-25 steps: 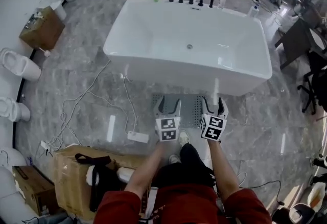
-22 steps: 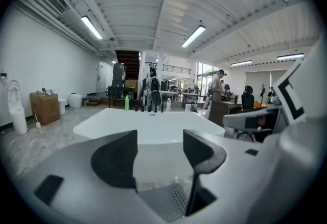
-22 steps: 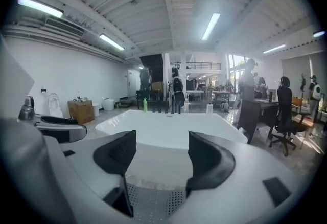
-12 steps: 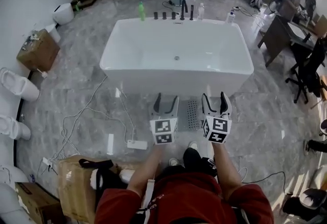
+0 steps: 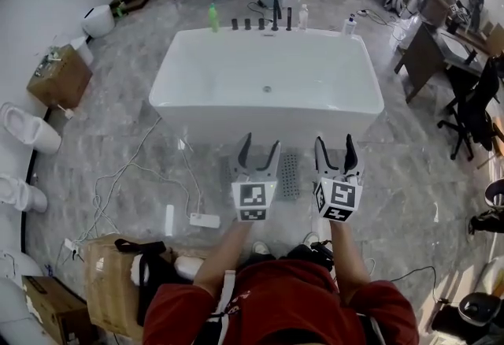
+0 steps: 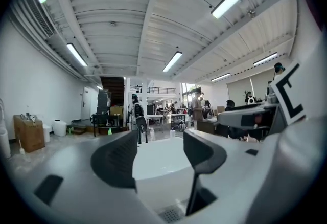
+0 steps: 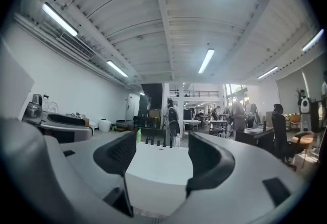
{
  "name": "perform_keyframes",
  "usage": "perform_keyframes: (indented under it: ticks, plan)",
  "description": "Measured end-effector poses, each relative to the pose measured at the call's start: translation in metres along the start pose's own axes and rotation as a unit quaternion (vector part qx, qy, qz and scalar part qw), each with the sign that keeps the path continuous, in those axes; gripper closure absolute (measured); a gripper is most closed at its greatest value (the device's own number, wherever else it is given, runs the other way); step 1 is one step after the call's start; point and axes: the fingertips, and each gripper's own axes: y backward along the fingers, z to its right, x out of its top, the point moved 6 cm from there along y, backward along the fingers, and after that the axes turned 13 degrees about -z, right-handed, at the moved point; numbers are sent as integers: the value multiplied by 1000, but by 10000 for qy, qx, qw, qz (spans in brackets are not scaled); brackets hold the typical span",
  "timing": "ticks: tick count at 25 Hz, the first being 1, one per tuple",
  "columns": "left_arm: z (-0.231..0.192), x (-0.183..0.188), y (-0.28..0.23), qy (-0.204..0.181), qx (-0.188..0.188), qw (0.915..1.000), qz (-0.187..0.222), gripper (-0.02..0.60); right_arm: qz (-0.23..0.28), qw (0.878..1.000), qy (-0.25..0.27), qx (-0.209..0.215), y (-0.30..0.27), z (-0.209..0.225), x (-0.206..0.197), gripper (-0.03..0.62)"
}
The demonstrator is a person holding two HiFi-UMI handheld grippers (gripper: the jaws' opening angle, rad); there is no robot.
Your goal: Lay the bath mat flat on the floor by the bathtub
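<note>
Left gripper (image 5: 258, 148): jaws apart, holding nothing.
Right gripper (image 5: 337, 145): jaws apart, holding nothing.
Bath mat (image 5: 290, 175): seemingly flat, just beside bathtub (image 5: 220, 116).

Glossy, smooth white bathtub (image 5: 268, 91). Polished, reflective grey marble-look floor (image 5: 118, 123). Matt, rubbery-looking grey perforated bath mat (image 5: 290, 175). Brown cardboard box (image 5: 53, 76) at far left, dull paper surface. Left gripper (image 5: 258, 148) and right gripper (image 5: 336, 145): matt pale plastic bodies, dull black jaws.
</note>
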Motion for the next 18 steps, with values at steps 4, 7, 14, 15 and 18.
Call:
perform_keyframes:
  ticks: [4, 7, 14, 15, 18]
  plan:
    - [34, 17, -16, 51, 5, 9999, 89, 319, 97, 9999, 41, -52, 3, 41, 3, 284]
    - [63, 31, -30, 14, -1, 9998, 176, 319, 207, 9997, 80, -112, 7, 76, 6, 284]
    - [115, 55, -55, 118, 28, 9997, 215, 319, 408, 9991, 105, -112, 13, 140, 21, 284]
    - [123, 58, -60, 113, 31, 9996, 247, 319, 431, 9989, 123, -115, 14, 150, 22, 284]
    - [148, 67, -73, 66, 70, 9996, 272, 319, 422, 9988, 213, -104, 14, 178, 22, 284]
